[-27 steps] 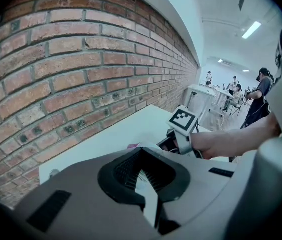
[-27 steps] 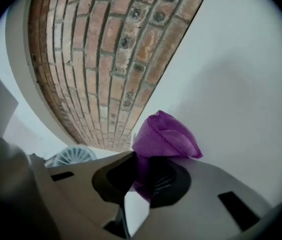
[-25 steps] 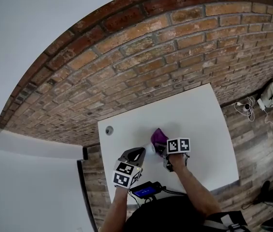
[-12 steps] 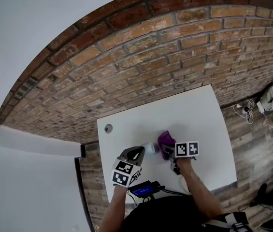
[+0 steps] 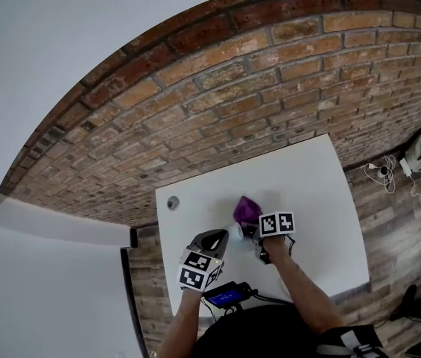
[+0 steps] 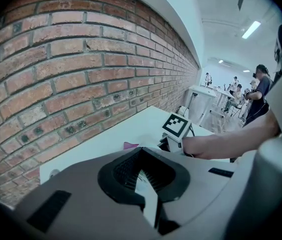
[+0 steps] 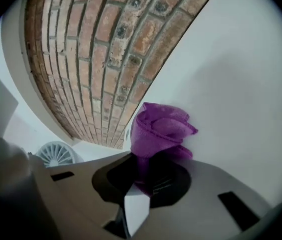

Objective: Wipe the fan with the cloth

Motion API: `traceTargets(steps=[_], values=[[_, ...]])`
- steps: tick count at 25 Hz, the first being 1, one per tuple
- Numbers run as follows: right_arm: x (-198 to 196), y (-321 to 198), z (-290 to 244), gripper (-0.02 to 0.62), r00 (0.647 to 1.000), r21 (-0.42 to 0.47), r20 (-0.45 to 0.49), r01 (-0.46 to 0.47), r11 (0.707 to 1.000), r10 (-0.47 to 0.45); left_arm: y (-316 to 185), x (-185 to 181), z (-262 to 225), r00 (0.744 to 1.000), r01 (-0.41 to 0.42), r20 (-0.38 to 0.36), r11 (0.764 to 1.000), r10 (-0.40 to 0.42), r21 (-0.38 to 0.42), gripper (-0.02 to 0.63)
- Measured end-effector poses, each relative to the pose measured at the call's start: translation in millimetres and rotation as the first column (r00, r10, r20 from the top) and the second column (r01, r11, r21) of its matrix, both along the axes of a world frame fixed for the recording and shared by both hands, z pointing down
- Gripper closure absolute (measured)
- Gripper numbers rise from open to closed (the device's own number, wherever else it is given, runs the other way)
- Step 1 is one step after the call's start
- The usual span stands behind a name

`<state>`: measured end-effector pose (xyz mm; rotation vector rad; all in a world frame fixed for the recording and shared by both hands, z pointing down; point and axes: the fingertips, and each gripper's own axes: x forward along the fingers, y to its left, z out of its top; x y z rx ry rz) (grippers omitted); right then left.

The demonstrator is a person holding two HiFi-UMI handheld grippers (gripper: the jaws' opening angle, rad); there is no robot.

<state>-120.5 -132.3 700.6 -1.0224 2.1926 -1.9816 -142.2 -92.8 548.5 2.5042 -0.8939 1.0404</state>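
Starting nearest the person: one small device with a lit blue screen (image 5: 225, 296), lying at the near edge of the white table (image 5: 307, 192). Next, the left gripper (image 5: 221, 239), jaws closed together and its tip right against the small white fan (image 5: 237, 231). Whether it pinches a thin part of the fan or only steadies it cannot be made out. It has kept its place over the last second. The fan stands near the middle of the table, its round grille to the left in the right gripper view. Just beside it is the right gripper (image 5: 253, 230), clenched on a bunched purple cloth (image 5: 246, 209) that stands up out of its jaws. Half a second ago this gripper and the cloth sat further from the fan. They have now swung back beside it, roughly where they were a second ago. Judged from that, a back-and-forth wiping stroke is under way and the task is mid-course. Further off are a round cable hole (image 5: 173, 202) near the table's far left corner and a brick wall (image 5: 232, 88) behind the table.
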Motion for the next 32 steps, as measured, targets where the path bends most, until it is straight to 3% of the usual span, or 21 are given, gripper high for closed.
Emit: traceTargets(steps=[3,7,9,11,13,15,17,20,22,25,28,32], values=[[9,29,-2,0.548,0.999,0.011,-0.028,-0.028,1.000,0.028,0,0,0,1.000,0.000,0.002,1.000,0.000,0.004,0.600],[0,92,1,0.548,0.996,-0.030,-0.014,0.092,0.995,-0.092,1,-1,0,1.000,-0.003,0.004,1.000,0.003,0.004,0.600],[2,104,-5,0.548,0.995,-0.034,0.018,0.096,0.995,-0.096,1,-1,0,1.000,-0.002,0.000,1.000,0.002,0.003,0.600],[16,84,-26,0.548,0.997,0.010,0.080,0.003,1.000,-0.004,0,-1,0,1.000,0.002,-0.005,1.000,-0.002,0.003,0.600],[25,54,-56,0.548,0.977,0.057,0.200,-0.082,0.995,0.069,0,-1,0,1.000,0.004,-0.006,1.000,-0.004,0.004,0.600],[22,35,-75,0.548,0.955,0.067,0.289,-0.082,0.994,0.060,0,-1,1,1.000,0.007,-0.007,1.000,-0.007,0.003,0.600],[14,29,-67,0.548,0.966,0.052,0.258,-0.037,0.998,0.022,1,-1,2,1.000,0.007,-0.006,1.000,-0.007,0.001,0.600],[9,28,-22,0.548,0.995,0.007,0.094,0.012,1.000,-0.012,2,0,2,1.000,0.006,-0.004,1.000,-0.006,0.003,0.600],[9,28,1,0.548,1.000,0.000,-0.002,0.023,1.000,-0.023,2,0,2,1.000,0.009,-0.004,1.000,-0.009,0.006,0.600],[10,30,2,0.548,0.998,0.018,-0.057,0.018,1.000,-0.017,0,1,1,1.000,0.013,-0.006,1.000,-0.013,0.009,0.600],[4,60,1,0.548,0.994,-0.013,-0.066,0.087,0.996,-0.087,0,1,1,1.000,0.015,-0.008,1.000,-0.015,0.012,0.600],[-5,115,0,0.548,0.971,-0.085,0.014,0.239,0.967,-0.239,0,0,1,1.000,0.011,-0.013,1.000,-0.011,0.022,0.600]])
